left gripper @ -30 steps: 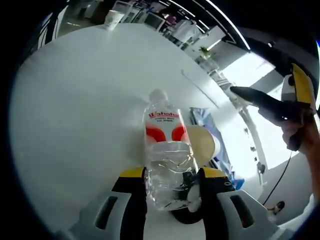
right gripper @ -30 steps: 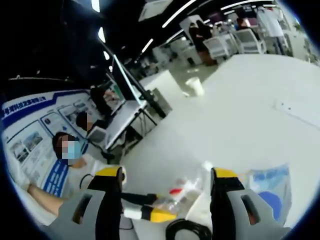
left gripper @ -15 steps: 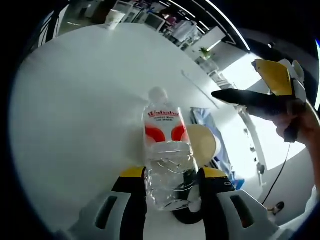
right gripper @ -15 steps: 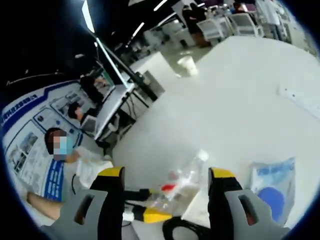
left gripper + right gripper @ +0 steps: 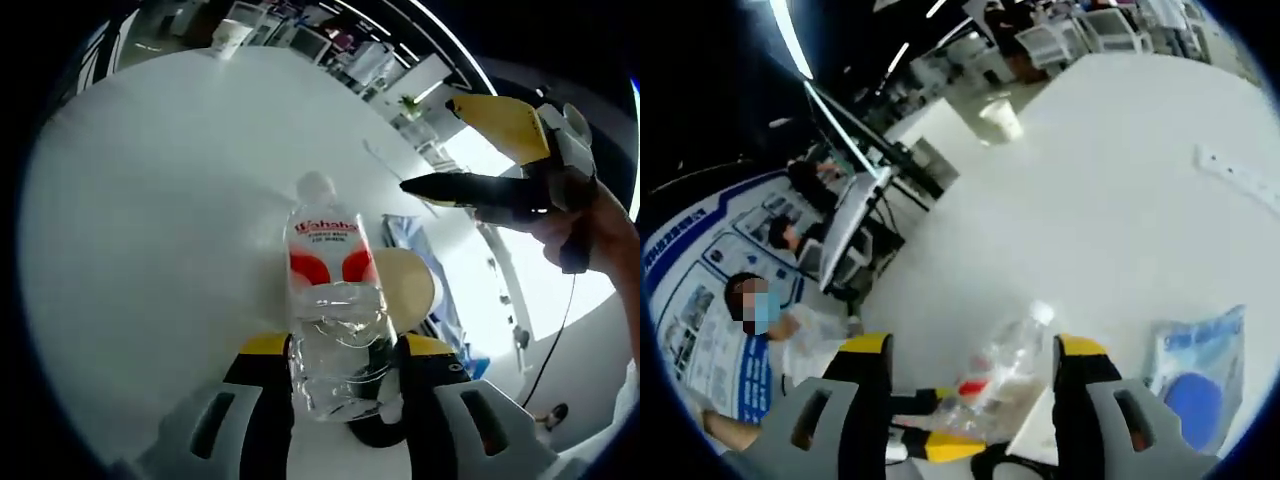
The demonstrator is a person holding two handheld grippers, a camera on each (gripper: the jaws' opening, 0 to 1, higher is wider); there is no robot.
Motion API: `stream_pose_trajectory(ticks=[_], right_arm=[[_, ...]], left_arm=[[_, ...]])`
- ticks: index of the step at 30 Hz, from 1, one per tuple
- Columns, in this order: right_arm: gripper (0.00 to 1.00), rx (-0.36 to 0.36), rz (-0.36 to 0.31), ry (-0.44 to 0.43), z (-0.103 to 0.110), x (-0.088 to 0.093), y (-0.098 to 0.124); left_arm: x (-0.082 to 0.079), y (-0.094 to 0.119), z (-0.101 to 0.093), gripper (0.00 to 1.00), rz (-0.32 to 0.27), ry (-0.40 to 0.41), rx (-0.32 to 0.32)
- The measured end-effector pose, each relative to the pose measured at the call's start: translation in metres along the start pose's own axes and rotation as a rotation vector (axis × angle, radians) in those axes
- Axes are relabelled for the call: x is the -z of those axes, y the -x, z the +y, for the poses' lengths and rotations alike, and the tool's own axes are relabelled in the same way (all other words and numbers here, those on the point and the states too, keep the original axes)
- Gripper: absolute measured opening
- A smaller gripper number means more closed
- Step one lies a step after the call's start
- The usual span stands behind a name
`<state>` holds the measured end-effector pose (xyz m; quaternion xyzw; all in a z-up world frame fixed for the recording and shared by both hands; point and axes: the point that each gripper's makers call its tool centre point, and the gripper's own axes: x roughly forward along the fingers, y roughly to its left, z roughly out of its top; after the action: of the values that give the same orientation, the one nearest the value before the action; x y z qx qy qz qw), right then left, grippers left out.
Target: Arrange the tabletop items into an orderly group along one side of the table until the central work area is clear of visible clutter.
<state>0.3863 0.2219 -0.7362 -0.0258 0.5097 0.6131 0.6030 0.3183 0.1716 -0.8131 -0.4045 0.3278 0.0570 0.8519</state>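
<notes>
Right tool (image 5: 425, 185) nearer, above bottle (image 5: 335, 310)

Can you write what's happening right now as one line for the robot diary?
left hand-held gripper: shut on water bottle | right hand-held gripper: open, above white table | paper cup: far table edge | blue-and-white packet: beside bottle

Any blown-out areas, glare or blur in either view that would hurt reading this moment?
Left gripper view: window area right of the right gripper is blown out; water bottle label stays sharp. Right gripper view: white table is bright and nearly textureless, the bottle soft, the edges fisheye-bent.
</notes>
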Motion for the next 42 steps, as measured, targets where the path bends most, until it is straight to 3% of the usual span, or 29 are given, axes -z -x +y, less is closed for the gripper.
stream_pose_trajectory(ticks=[28,42], right_arm=[[0.61,0.027,0.081,-0.124,-0.025,0.004,-0.040],[0.59,0.057,0.128,-0.101,-0.033,0.012,-0.056]], left_arm=[[0.002,-0.003,0.003,0.37,0.001,0.002,0.002],[0.003,-0.003,0.004,0.37,0.007,-0.005,0.001]])
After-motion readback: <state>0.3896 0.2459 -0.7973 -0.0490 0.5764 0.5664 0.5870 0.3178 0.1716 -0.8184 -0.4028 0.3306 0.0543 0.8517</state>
